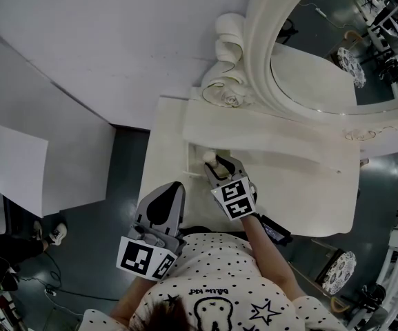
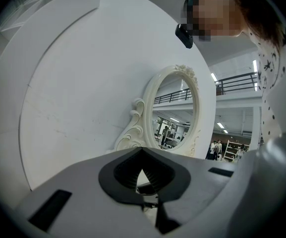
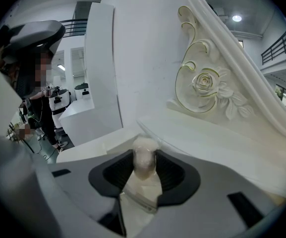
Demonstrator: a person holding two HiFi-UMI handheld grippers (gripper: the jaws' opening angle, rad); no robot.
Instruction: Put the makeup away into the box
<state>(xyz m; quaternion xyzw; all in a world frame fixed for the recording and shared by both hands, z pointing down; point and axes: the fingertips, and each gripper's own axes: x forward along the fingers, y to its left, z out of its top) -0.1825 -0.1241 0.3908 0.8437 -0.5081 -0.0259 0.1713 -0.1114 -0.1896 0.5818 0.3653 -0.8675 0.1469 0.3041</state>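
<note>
White dresser, one mirror: right gripper pinches one pale puff, left gripper's fingers closed empty.

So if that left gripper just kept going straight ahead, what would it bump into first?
Probably the carved scroll at the foot of the mirror: the left gripper points almost level across the dressing table straight at it. Nothing shows in between, though depth is hard to judge.

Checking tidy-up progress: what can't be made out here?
Pale rounded makeup item: lower part hidden by the right tool's pads, right gripper view.
White dressing table: partly covered by the left tool and an arm, head view.
Oval cream-framed mirror's reflections: too small, left gripper view.
</note>
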